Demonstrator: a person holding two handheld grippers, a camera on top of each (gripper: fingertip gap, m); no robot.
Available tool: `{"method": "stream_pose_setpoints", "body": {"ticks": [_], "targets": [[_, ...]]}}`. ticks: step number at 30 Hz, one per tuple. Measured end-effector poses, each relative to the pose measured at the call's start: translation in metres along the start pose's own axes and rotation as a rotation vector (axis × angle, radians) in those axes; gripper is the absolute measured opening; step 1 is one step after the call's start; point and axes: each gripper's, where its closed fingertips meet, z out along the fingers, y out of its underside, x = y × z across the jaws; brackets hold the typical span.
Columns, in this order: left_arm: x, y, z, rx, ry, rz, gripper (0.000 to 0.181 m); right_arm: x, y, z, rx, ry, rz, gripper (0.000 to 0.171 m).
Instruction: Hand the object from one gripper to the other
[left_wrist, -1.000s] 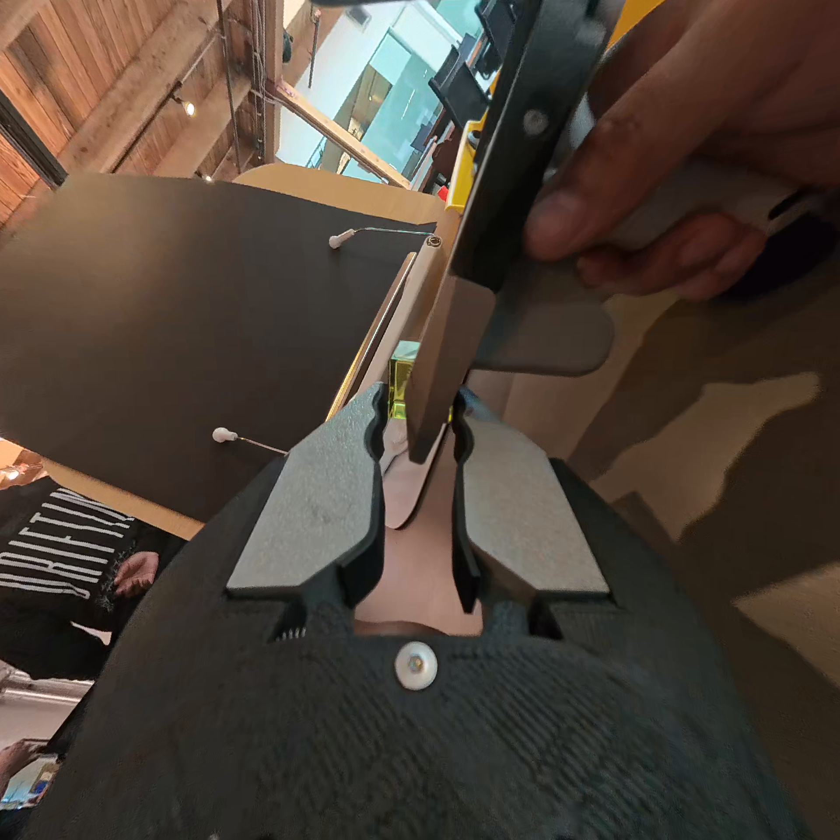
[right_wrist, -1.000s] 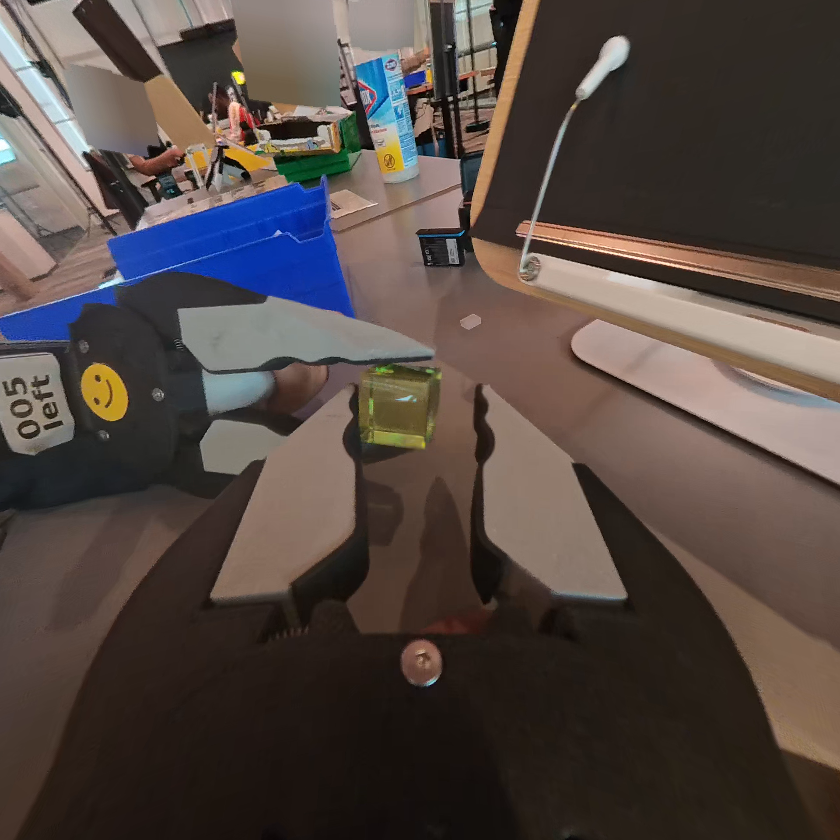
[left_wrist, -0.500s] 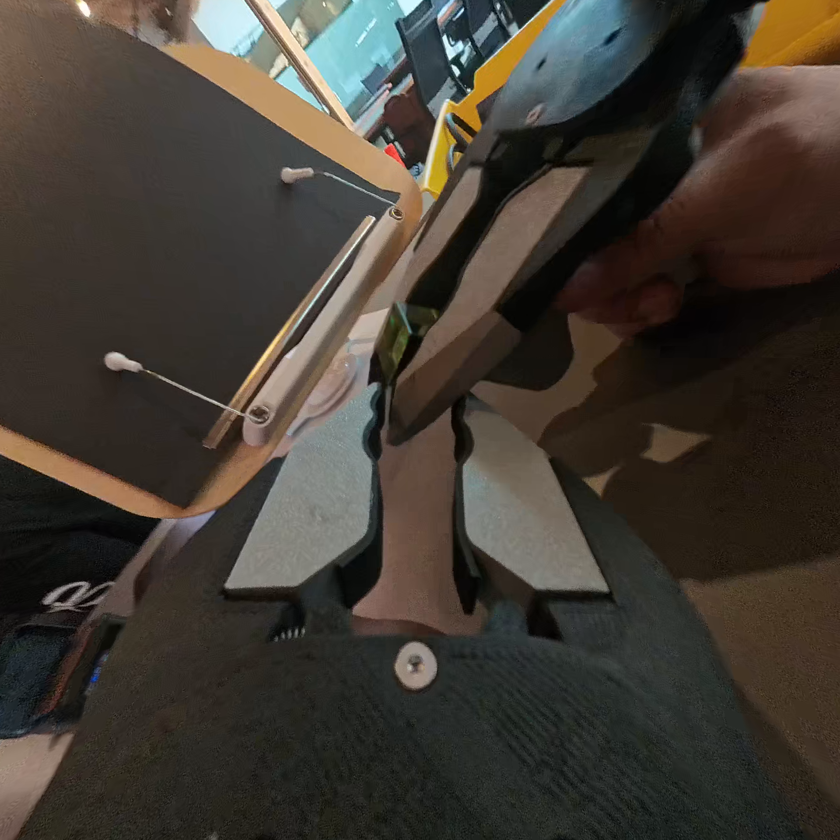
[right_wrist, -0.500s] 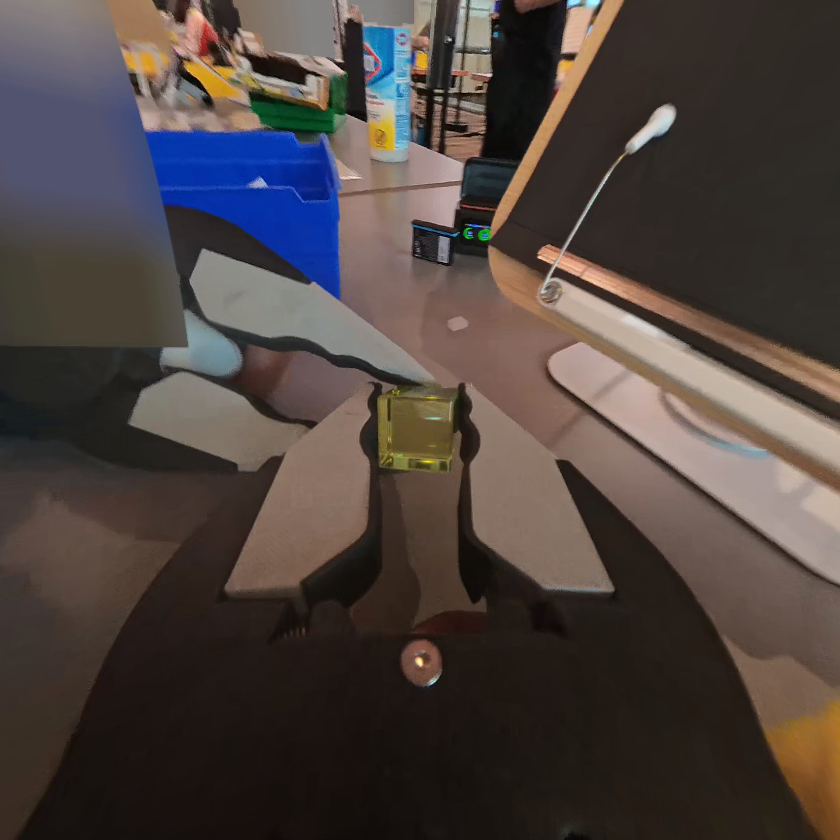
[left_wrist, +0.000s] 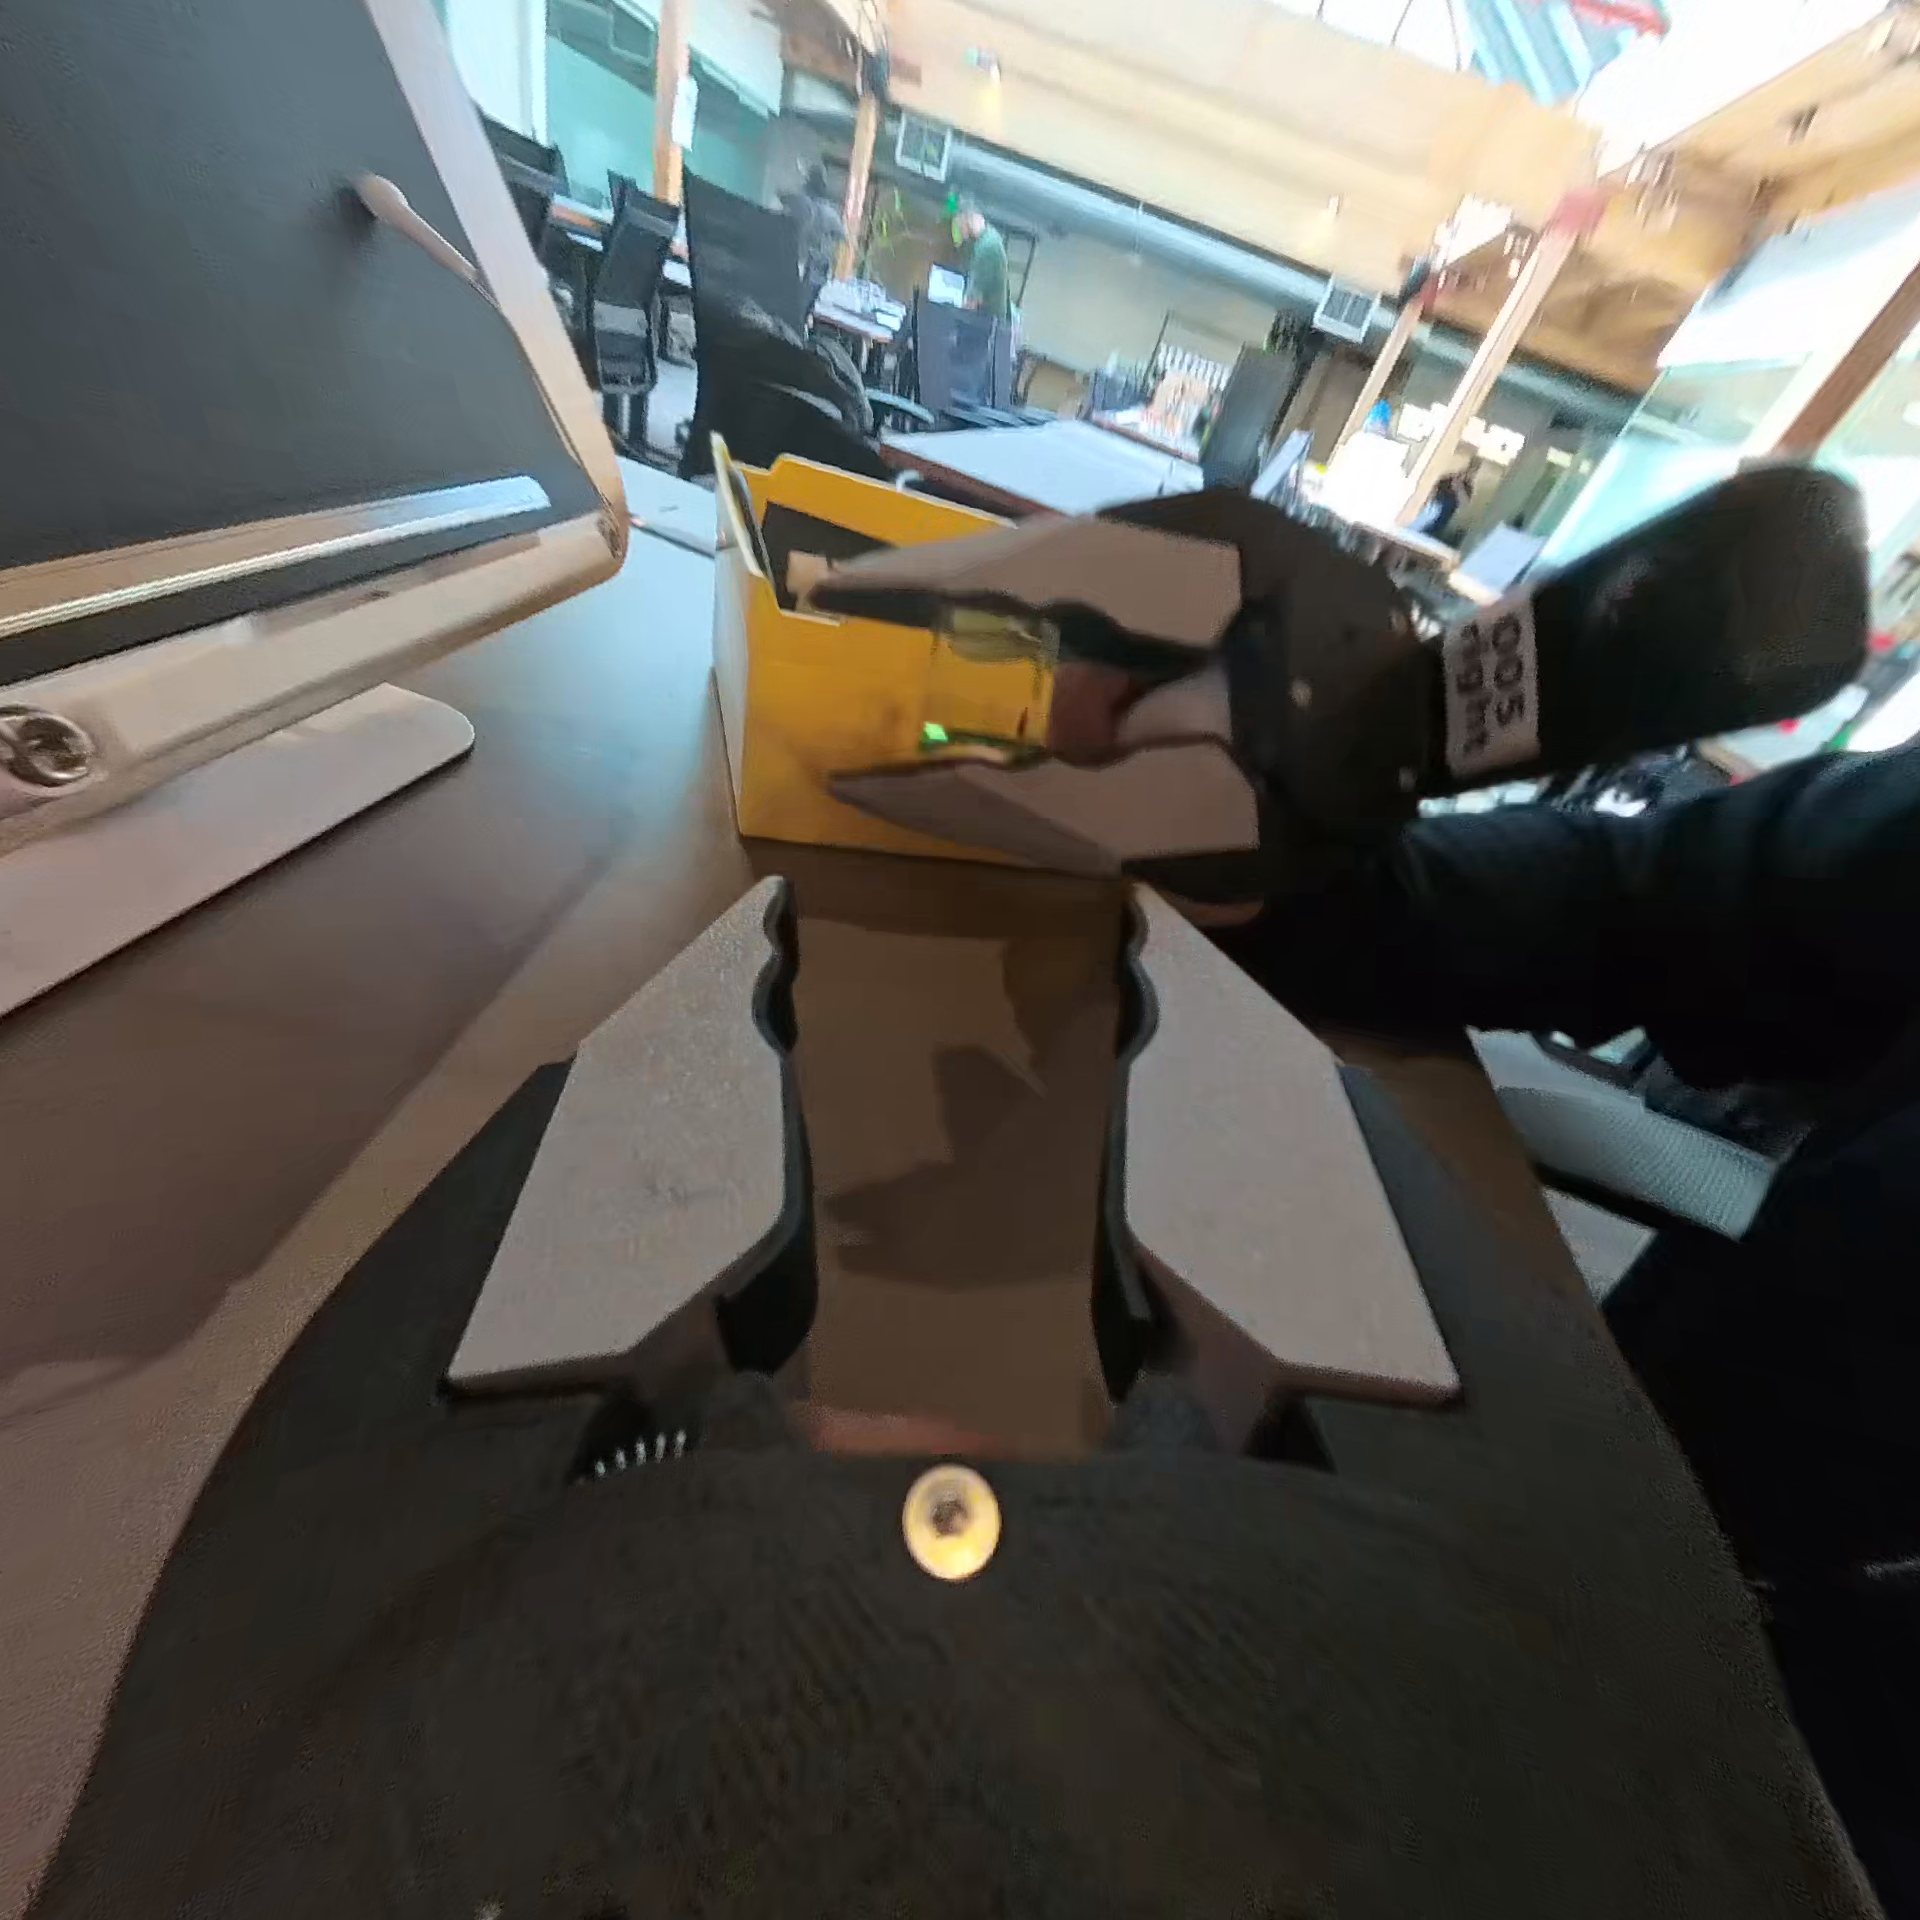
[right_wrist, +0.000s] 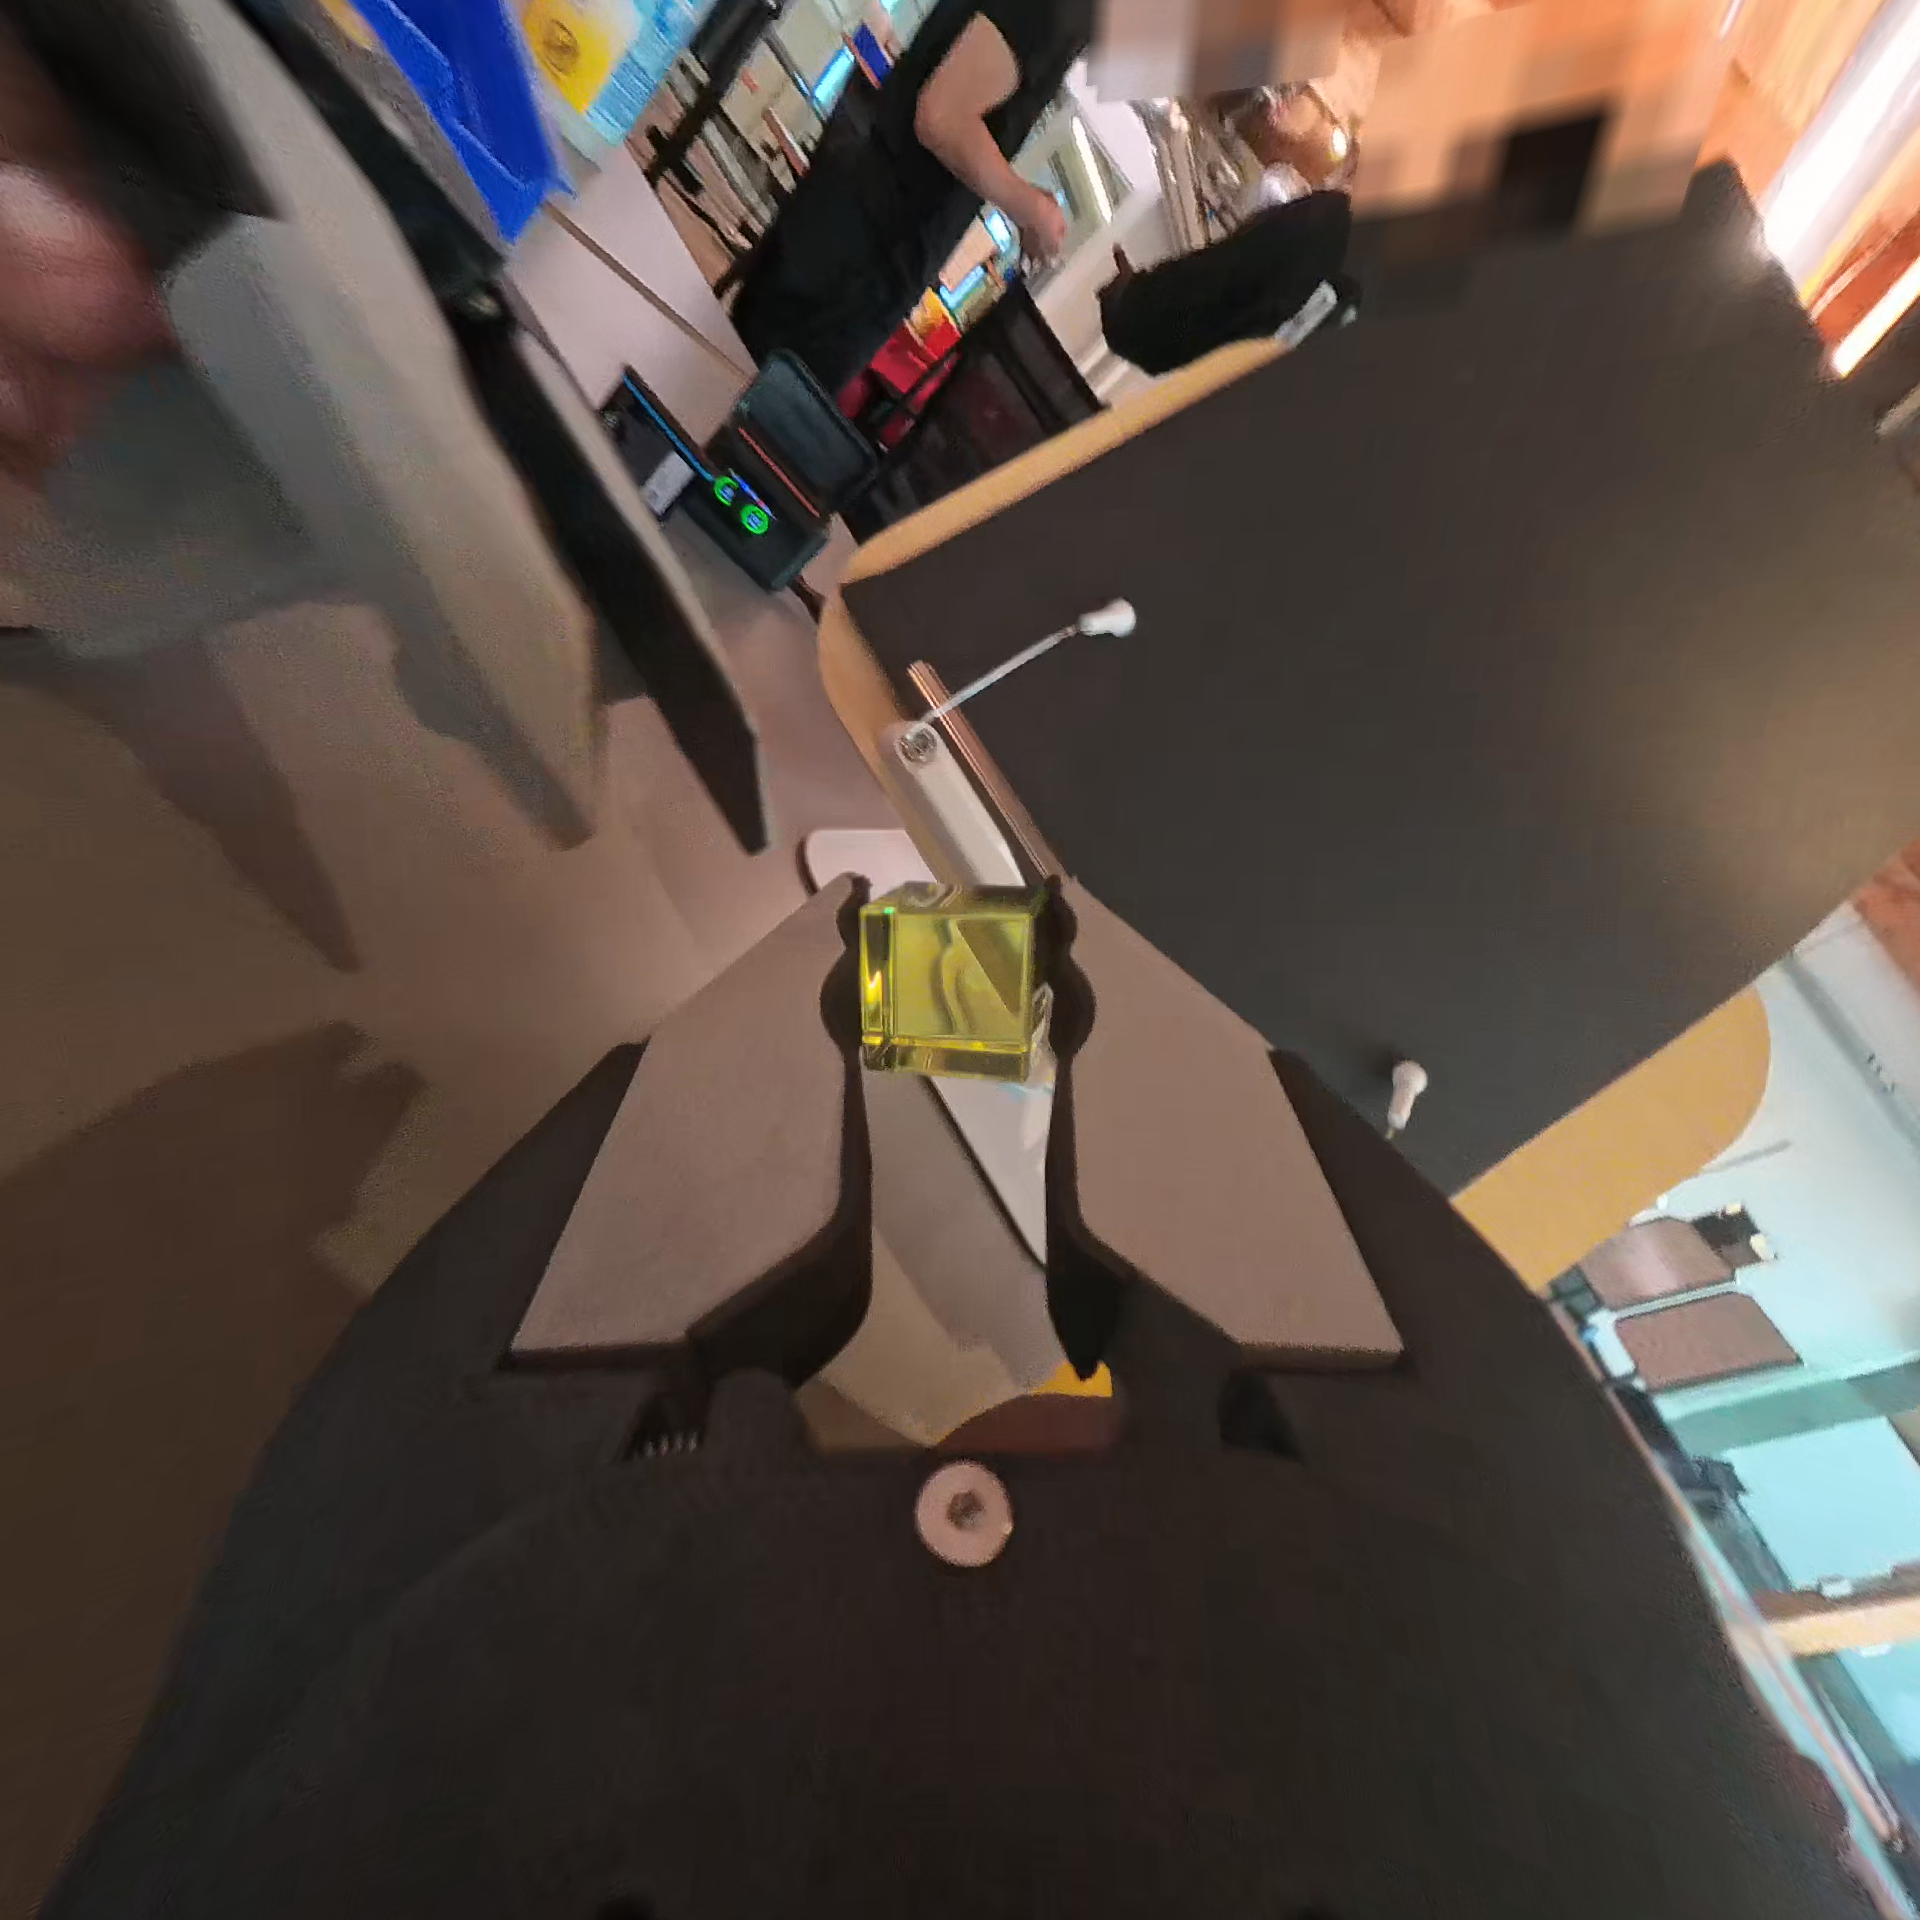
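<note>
A clear yellow-green cube (right_wrist: 951, 977) sits between my right gripper's (right_wrist: 951, 935) fingertips, both pads pressed on its sides, held above the table. The left wrist view shows the same cube (left_wrist: 987, 681) clamped between the right gripper's fingers (left_wrist: 1039, 810), ahead and to the right. My left gripper (left_wrist: 956, 935) is open, with only bare table between its fingers, and stands apart from the cube. In the right wrist view the left gripper's finger (right_wrist: 343, 520) shows blurred at the upper left.
A black board with a wooden rim on a white stand (left_wrist: 208, 416) stands at the left; it also shows in the right wrist view (right_wrist: 1403, 675). A yellow box (left_wrist: 821, 717) stands on the table behind the cube. People and desks are in the background.
My left gripper opened, let go of the cube and drew back. My right gripper, which closed on the cube earlier, now holds it alone and has rolled to one side.
</note>
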Motion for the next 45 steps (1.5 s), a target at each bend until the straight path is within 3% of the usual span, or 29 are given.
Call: {"method": "stream_pose_setpoints", "body": {"ticks": [7, 11, 13, 14, 17, 20, 24, 28, 31, 33, 34, 37, 41, 43, 45], "targets": [[0.012, -0.001, 0.001, -0.012, 0.027, -0.036, 0.062, -0.044, -0.031, -0.007, 0.072, -0.065, -0.253, 0.030], [0.026, 0.017, 0.001, -0.093, 0.054, 0.033, 0.038, -0.054, -0.033, -0.004, 0.054, -0.068, -0.272, 0.029], [0.027, 0.016, 0.000, -0.095, 0.036, 0.058, 0.040, -0.058, -0.037, -0.002, 0.050, -0.067, -0.285, 0.029], [0.026, 0.015, 0.000, -0.098, 0.020, 0.088, 0.030, -0.061, -0.039, 0.000, 0.044, -0.064, -0.295, 0.029], [0.011, 0.011, -0.005, -0.118, -0.122, 0.295, 0.025, -0.058, -0.035, 0.010, -0.005, -0.047, -0.272, 0.030], [-0.019, -0.001, -0.018, -0.143, -0.408, 0.634, 0.025, -0.061, -0.011, 0.017, -0.102, -0.171, -0.066, 0.038], [-0.034, -0.022, -0.037, -0.130, -0.652, 1.072, 0.025, -0.067, -0.008, 0.008, -0.075, -0.443, 0.430, 0.046], [-0.022, -0.030, -0.037, -0.111, -0.673, 1.282, 0.025, -0.049, -0.047, -0.002, 0.128, -0.685, 0.990, 0.056], [-0.011, -0.028, -0.031, -0.097, -0.641, 1.337, 0.025, -0.046, -0.053, 0.004, 0.155, -0.700, 1.069, 0.057], [-0.014, -0.021, -0.026, -0.142, -0.628, 1.331, 0.025, -0.058, -0.058, 0.005, 0.142, -0.719, 0.990, 0.047], [-0.014, -0.018, -0.024, -0.151, -0.628, 1.332, 0.025, -0.062, -0.057, 0.007, 0.121, -0.694, 0.925, 0.028], [-0.027, -0.009, -0.023, -0.205, -0.633, 1.226, 0.031, -0.053, -0.040, 0.016, 0.041, -0.467, 0.678, 0.023], [-0.032, 0.008, -0.024, -0.202, -0.431, 0.716, 0.045, -0.024, -0.015, 0.016, -0.059, -0.148, 0.269, 0.023], [-0.022, 0.007, -0.022, -0.157, -0.301, 0.480, 0.057, -0.021, -0.015, 0.012, -0.057, -0.082, 0.111, 0.023], [-0.010, -0.004, -0.022, -0.070, -0.203, 0.312, 0.057, -0.022, -0.019, 0.010, -0.050, -0.047, -0.010, 0.024]]}}
